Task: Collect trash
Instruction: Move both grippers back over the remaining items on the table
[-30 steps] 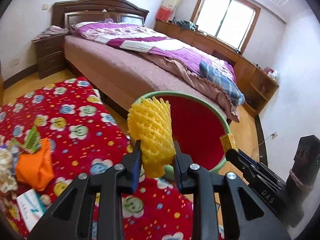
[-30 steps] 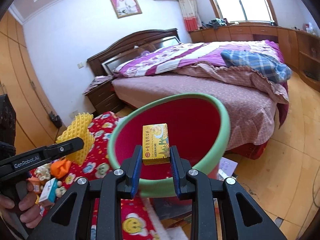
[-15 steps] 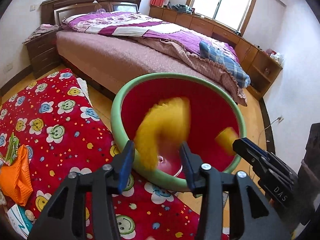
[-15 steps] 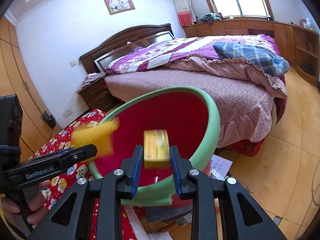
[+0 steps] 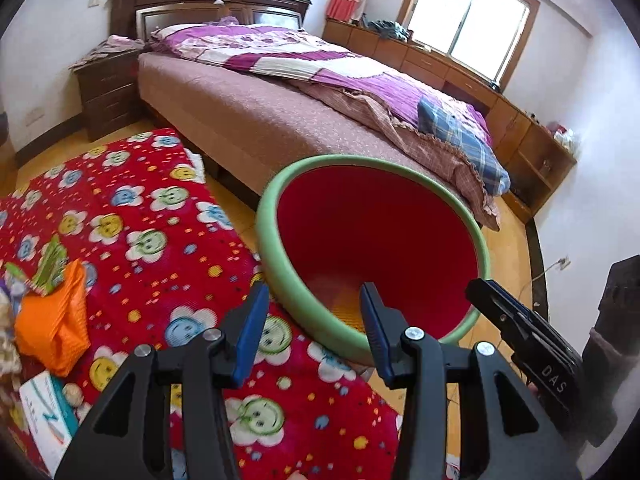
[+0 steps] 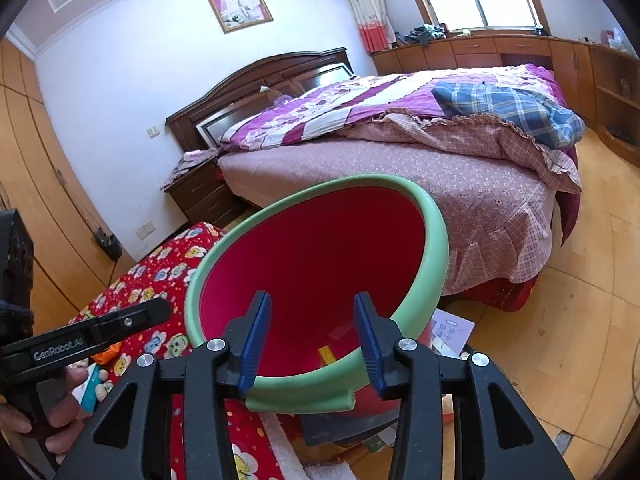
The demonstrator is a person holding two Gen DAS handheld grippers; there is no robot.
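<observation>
A red bin with a green rim [image 5: 272, 248] stands tilted on the floor beside the bed, its mouth towards me. My left gripper [image 5: 313, 296] hangs open just before the rim with nothing between its fingers. A patch of the yellow foam net [image 5: 345, 307] shows at the bin's bottom. In the right wrist view my right gripper [image 6: 312, 302] is over the bin rim [image 6: 436, 240], its jaws opening and empty. A yellow box [image 6: 328, 354] lies inside near the bottom. Each gripper shows at the edge of the other's view.
A red smiley-flower blanket [image 5: 140, 220] covers the floor on the left. On it lie an orange bag [image 5: 56, 320], a green wrapper [image 5: 50, 264] and a white box [image 5: 44, 412]. The bed [image 5: 280, 112] stands behind the bin. Papers [image 6: 452, 332] lie under the bin's right side.
The left gripper opened and the yellow foam net fell into the bin. The right gripper opened and the yellow box dropped into the bin too.
</observation>
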